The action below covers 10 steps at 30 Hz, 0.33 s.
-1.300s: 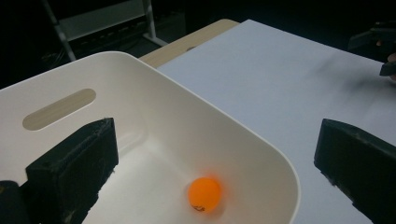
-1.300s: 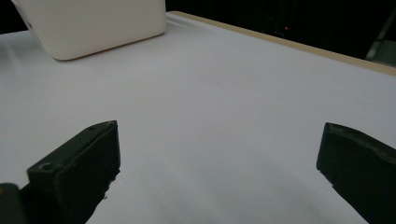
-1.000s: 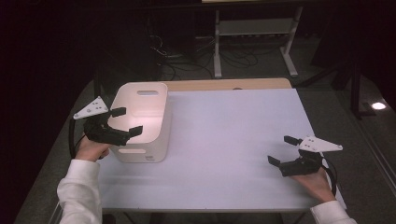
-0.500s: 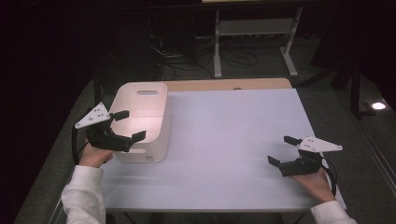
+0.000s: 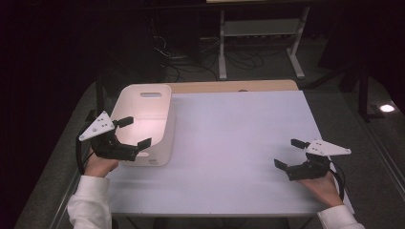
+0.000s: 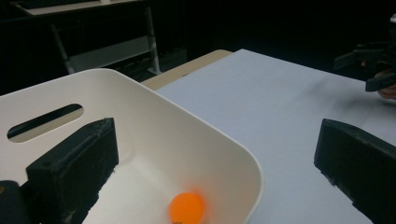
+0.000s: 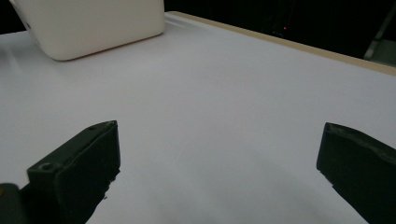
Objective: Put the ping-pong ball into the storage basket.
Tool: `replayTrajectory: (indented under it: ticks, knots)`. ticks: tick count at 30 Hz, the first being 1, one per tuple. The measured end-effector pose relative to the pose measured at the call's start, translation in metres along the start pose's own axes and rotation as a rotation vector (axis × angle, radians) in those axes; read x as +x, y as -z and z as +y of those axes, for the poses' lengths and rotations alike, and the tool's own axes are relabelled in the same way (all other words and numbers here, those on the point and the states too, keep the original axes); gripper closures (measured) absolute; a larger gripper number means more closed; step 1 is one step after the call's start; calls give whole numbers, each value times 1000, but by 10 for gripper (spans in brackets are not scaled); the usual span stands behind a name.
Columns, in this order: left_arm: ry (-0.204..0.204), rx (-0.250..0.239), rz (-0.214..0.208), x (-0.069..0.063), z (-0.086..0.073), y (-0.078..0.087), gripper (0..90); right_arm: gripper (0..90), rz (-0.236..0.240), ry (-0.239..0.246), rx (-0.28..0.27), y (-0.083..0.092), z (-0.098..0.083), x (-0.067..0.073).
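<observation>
An orange ball (image 6: 186, 208) was seen inside the white bin (image 5: 165, 138), just below the wide-open, empty left gripper (image 5: 134, 134); the right gripper (image 5: 290, 153), likewise spread and empty, was held well apart from the bin.

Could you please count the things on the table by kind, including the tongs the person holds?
White bin: 1
Orange ball, lying inside the bin: 1
Tongs, both open: 2 (left tongs, right tongs)
Total: 4
</observation>
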<state>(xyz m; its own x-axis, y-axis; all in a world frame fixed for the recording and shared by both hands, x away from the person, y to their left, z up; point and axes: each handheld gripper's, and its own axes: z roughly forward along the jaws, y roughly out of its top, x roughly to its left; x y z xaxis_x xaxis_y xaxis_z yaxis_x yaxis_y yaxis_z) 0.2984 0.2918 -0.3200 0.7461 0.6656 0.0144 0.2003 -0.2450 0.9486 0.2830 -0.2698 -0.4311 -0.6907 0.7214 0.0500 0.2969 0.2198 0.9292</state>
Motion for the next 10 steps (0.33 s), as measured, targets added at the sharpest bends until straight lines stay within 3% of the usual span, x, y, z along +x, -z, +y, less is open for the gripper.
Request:
replayTrajectory:
  ticks: [10]
  knots:
    - [-24, -31, 6, -5, -3, 5, 0, 0, -5, -5, -1, 1, 0, 1]
